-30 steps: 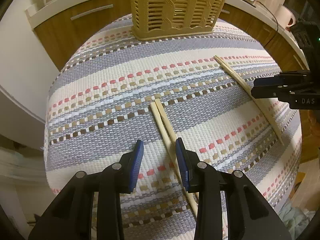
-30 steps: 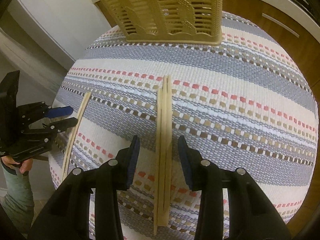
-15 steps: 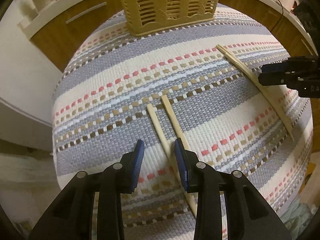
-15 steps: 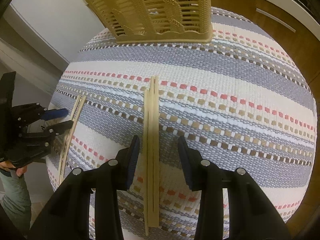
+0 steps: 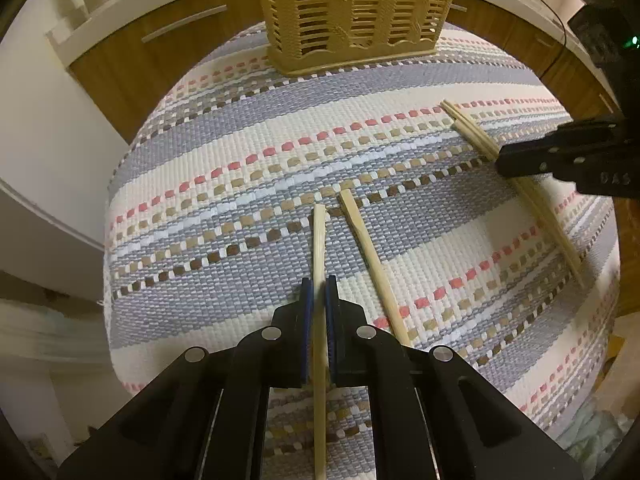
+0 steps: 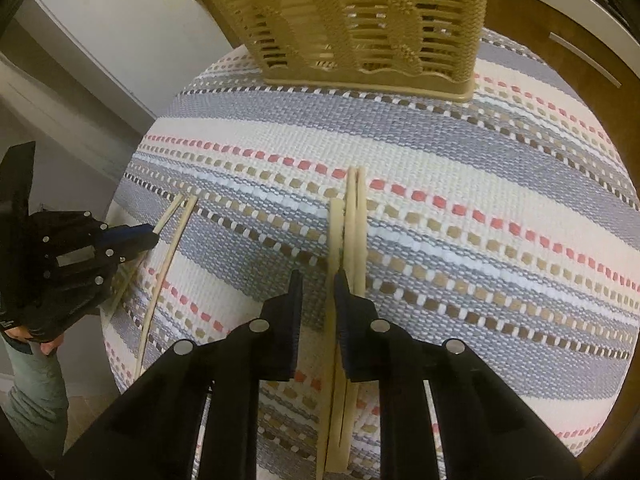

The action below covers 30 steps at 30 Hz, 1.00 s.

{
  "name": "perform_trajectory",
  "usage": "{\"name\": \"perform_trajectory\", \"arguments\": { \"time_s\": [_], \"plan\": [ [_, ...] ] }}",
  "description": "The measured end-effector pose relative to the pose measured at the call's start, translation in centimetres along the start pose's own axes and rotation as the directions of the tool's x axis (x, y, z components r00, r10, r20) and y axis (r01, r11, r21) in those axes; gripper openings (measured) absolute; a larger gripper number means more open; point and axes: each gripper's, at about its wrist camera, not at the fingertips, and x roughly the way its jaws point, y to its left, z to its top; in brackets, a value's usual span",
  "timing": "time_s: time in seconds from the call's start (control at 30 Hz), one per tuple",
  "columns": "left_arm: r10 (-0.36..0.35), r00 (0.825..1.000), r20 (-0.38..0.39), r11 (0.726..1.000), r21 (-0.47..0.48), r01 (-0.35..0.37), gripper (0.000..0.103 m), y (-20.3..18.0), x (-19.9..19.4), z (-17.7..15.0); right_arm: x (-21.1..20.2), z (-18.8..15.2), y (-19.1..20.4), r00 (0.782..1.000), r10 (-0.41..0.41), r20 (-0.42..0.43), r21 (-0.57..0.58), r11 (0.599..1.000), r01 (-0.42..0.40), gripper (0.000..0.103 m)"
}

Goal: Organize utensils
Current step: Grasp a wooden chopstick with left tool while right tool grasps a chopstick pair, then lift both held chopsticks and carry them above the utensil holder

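Left gripper (image 5: 319,288) fingers clamped on one chopstick (image 5: 319,240), blue pads touching both its sides. Loose chopstick (image 5: 370,256) lies just beside it on the striped mat (image 5: 240,168). Right gripper (image 6: 318,284) jaws narrowed but with a gap; chopstick bundle (image 6: 354,224) lies at the right finger, grip not clear. Slotted basket (image 5: 352,12) stands at the mat's far edge.
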Motion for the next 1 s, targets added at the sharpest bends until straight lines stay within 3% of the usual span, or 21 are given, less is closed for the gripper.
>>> {"name": "perform_trajectory", "arguments": {
  "time_s": [0.23, 0.43, 0.5, 0.6, 0.73, 0.83, 0.93, 1.0],
  "plan": [
    [-0.011, 1.000, -0.020, 1.000, 0.002, 0.011, 0.005, 0.2, 0.0, 0.0, 1.3, 0.1, 2.0, 0.995, -0.085, -0.055, -0.064, 0.995, 0.082, 0.014],
    [0.020, 0.993, -0.117, 0.994, 0.106, -0.008, 0.006, -0.8, 0.4, 1.2, 2.7, 1.8, 3.6, 0.968, -0.186, -0.169, -0.146, 0.976, 0.162, 0.014],
    [0.031, 0.991, -0.132, 0.992, 0.125, -0.015, 0.006, -1.1, 0.5, 1.5, 3.0, 2.0, 4.1, 0.959, -0.221, -0.177, -0.172, 0.967, 0.191, 0.007],
    [0.054, 0.990, -0.127, 0.990, 0.138, -0.036, 0.004, -1.7, 0.5, 1.7, 3.2, 1.8, 4.8, 0.957, -0.250, -0.150, -0.207, 0.954, 0.217, 0.005],
    [0.049, 0.996, -0.076, 0.993, 0.113, -0.040, 0.004, -2.2, -0.1, 1.6, 2.6, 0.3, 5.1, 0.977, -0.178, -0.121, -0.225, 0.963, 0.147, 0.004],
    [0.003, 1.000, 0.025, 0.998, 0.061, -0.004, 0.004, -1.6, -2.0, 1.8, 1.1, -0.4, 5.5, 0.989, -0.139, -0.054, -0.247, 0.961, 0.122, 0.004],
    [-0.043, 0.988, 0.151, 0.999, 0.008, 0.042, 0.004, -0.9, -5.1, 2.4, -1.7, -0.9, 6.0, 0.995, -0.088, 0.050, -0.264, 0.960, 0.099, 0.004],
    [-0.061, 0.966, 0.252, 0.998, -0.014, 0.067, 0.004, -0.5, -7.7, 2.8, -3.8, -1.1, 6.2, 0.992, -0.050, 0.117, -0.265, 0.961, 0.080, 0.004]
  ]
}}
